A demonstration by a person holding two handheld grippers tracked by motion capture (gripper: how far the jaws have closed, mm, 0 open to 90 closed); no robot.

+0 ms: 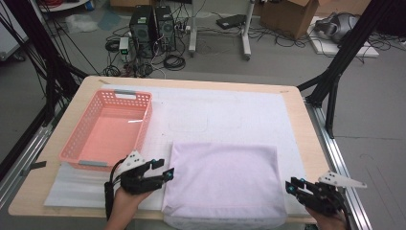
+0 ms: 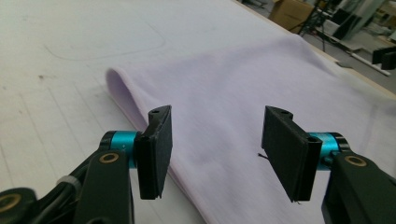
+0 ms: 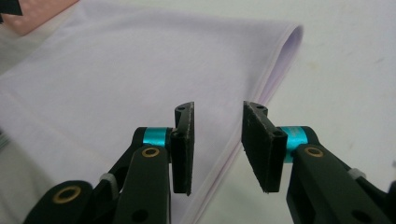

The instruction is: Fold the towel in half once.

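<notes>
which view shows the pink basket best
The high view: the pink basket sits whole on the table's left side, beyond the left gripper, its inside bare. The right gripper view catches just a pink corner at its top left, past the folded cloth.

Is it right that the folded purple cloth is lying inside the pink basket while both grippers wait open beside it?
Not quite. The high view shows the folded purple cloth lying flat on the table, to the right of the pink basket, which holds nothing. The left gripper and right gripper are indeed open beside the cloth.
</notes>
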